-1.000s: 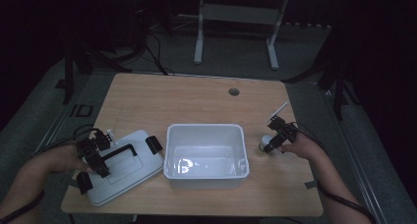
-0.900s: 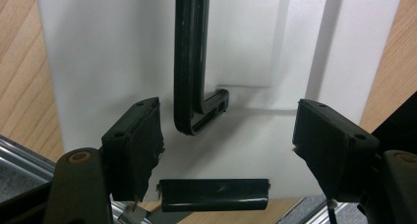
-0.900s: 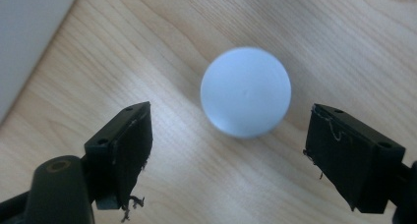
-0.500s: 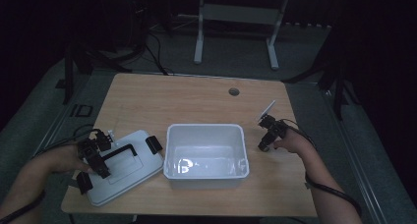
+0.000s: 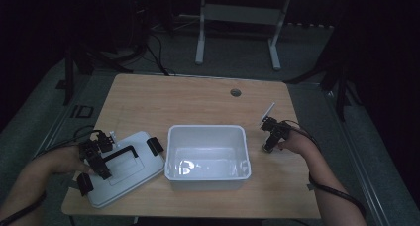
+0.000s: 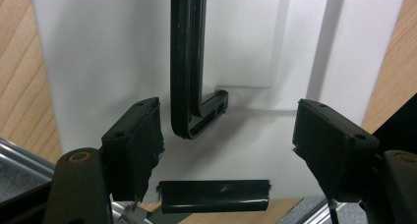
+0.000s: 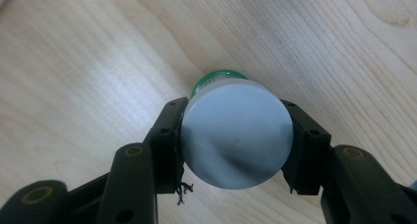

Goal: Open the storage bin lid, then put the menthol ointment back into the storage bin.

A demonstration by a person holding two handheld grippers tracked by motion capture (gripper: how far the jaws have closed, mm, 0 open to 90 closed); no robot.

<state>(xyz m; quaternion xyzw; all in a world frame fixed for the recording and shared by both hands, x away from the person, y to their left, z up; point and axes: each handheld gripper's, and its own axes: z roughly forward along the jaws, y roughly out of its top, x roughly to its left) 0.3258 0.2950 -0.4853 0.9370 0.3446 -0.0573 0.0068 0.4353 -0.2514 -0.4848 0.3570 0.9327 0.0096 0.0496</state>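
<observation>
Black jaws of the right gripper (image 7: pixel 235 140) are closed on a small bottle (image 7: pixel 237 135), pressing its round grey-white end from both sides (a green cap shows at the far end, toward the wood). Seen from the high view, this gripper (image 5: pixel 271 136) is held over the table (image 5: pixel 198 99) just right of an open white bin (image 5: pixel 207 156), with the person's right hand (image 5: pixel 296 142) behind it.

Jaws of the left gripper (image 6: pixel 231 155) stand wide apart, holding nothing, above a white lid (image 6: pixel 123 62). A black handle (image 6: pixel 189 67) lies flat on the lid between them, and a black latch (image 6: pixel 214 196) sits at the lid's near edge. From the high view, the lid (image 5: pixel 126 179) rests on the table just left of the bin, the left gripper (image 5: pixel 96 156) over it, the left hand (image 5: pixel 62 159) behind.
</observation>
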